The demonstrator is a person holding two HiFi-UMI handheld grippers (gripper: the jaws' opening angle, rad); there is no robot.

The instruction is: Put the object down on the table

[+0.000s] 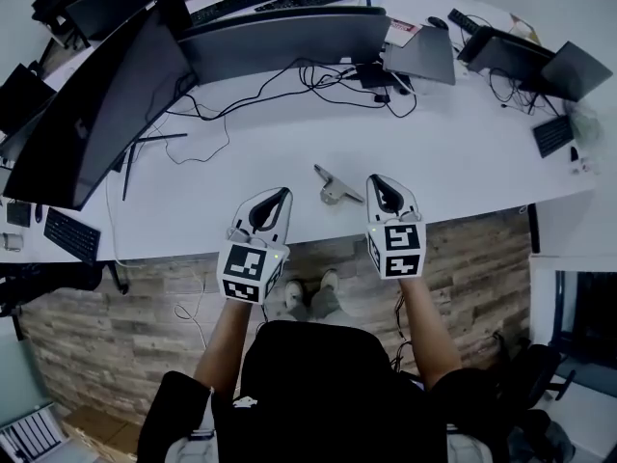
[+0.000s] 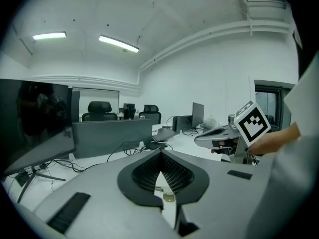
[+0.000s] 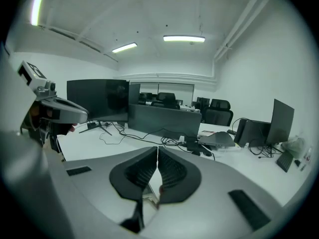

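1. Near the front edge of the tabletop (image 1: 463,152), between the two grippers, a small metal part (image 1: 335,187) lies flat and on its own. Neither gripper touches it, so the putting-down looks done
2. The left gripper (image 1: 281,194) has its jaws together at the tips with nothing clamped, as its own view shows. The right gripper (image 1: 376,179) likewise has its jaws pressed together and empty. Both hang at the front edge, one on each side of the part
3. The main risk is the part's place: it sits close to the front edge, with wood floor (image 1: 472,258) below. A sideways sweep of either gripper could clip it and push it over that edge
4. The part has a thin arm pointing toward the back of the tabletop. A closed jaw tip dragged low across the surface could catch that arm and spin the part
5. Loose cables (image 1: 318,77) lie farther back, in front of the monitors (image 1: 289,41), well apart from both grippers. Only a long forward reach would snag them
6. Lifting each gripper up and back toward the person, rather than across, would likely avoid all three
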